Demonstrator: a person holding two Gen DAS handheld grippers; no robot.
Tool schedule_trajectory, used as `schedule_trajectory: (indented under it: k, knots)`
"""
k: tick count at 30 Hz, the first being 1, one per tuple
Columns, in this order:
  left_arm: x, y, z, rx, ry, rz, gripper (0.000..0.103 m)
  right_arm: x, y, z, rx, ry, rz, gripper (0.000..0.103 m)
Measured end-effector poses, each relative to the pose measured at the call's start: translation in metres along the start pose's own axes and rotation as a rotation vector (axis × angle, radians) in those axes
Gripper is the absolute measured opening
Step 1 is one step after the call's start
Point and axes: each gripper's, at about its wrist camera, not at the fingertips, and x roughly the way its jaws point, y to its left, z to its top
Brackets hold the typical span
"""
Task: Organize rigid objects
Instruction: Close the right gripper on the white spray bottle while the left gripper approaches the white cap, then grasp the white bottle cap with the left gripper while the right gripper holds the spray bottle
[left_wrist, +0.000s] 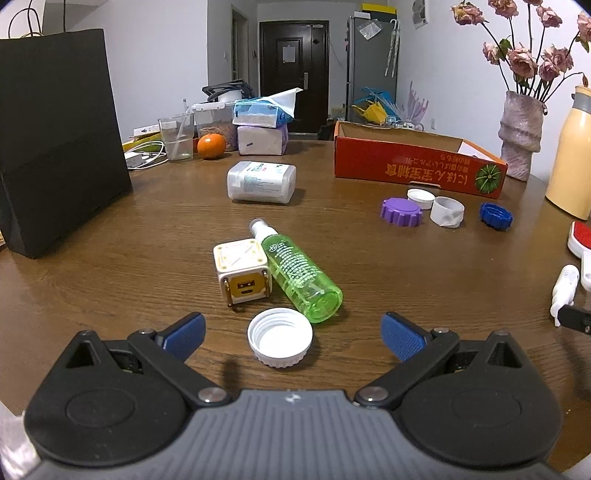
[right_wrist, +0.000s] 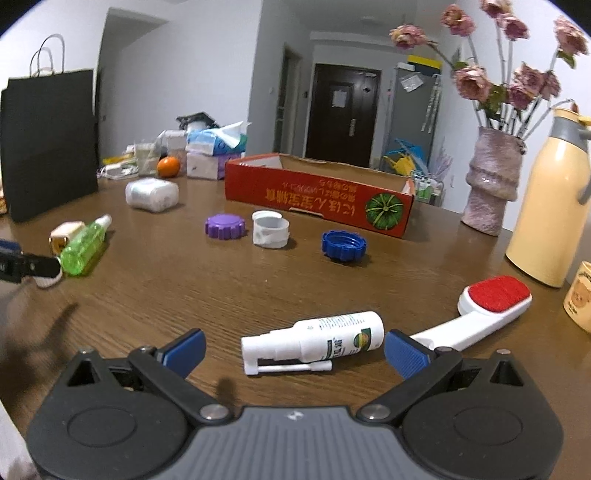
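The left hand-held gripper (left_wrist: 293, 334) is spread wide with nothing in it, a white cap (left_wrist: 280, 336) lying open side up on the bench (left_wrist: 110, 258) between its blue pads. Just beyond lie a green bottle (left_wrist: 301, 275) and a cube charger (left_wrist: 242, 269), touching. The right hand-held gripper (right_wrist: 294, 349) is likewise released, flanking a white spray bottle (right_wrist: 314, 341) on its side. Its right pad hides the handle end of a red lint brush (right_wrist: 493, 299). Farther off sit a purple cap (right_wrist: 224, 226), a blue cap (right_wrist: 343, 245), a white ring cap (right_wrist: 270, 230) and a red box (right_wrist: 317, 195); what the box holds is hidden.
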Motion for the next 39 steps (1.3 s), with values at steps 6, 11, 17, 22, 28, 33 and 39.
schedule_trajectory:
  k: [6,11,17,22,28,33,39]
  knots:
    - [0.006,0.001,0.001,0.003,0.009,0.006,0.103,0.018,-0.016,0.009,-0.033,0.039,0.038,0.103]
    - [0.011,0.001,0.002,-0.001,0.017,0.011,0.103,0.036,-0.027,0.012,-0.005,0.089,0.083,0.103]
    - [0.018,0.005,0.002,-0.015,0.031,0.013,0.103,0.045,-0.024,0.015,-0.010,0.104,0.110,0.098]
    - [0.021,0.008,0.000,-0.023,0.038,0.021,0.103,0.046,-0.024,0.015,-0.004,0.111,0.118,0.098]
    - [0.018,0.010,0.001,-0.024,0.031,0.013,0.103,0.035,-0.015,0.015,-0.007,0.069,0.098,0.098]
    - [0.015,0.012,-0.001,-0.017,0.023,0.004,0.103,0.025,0.001,0.020,0.012,0.030,0.090,0.098]
    - [0.016,0.012,-0.003,0.008,0.018,-0.015,0.094,0.019,0.014,0.021,0.031,0.020,0.087,0.098]
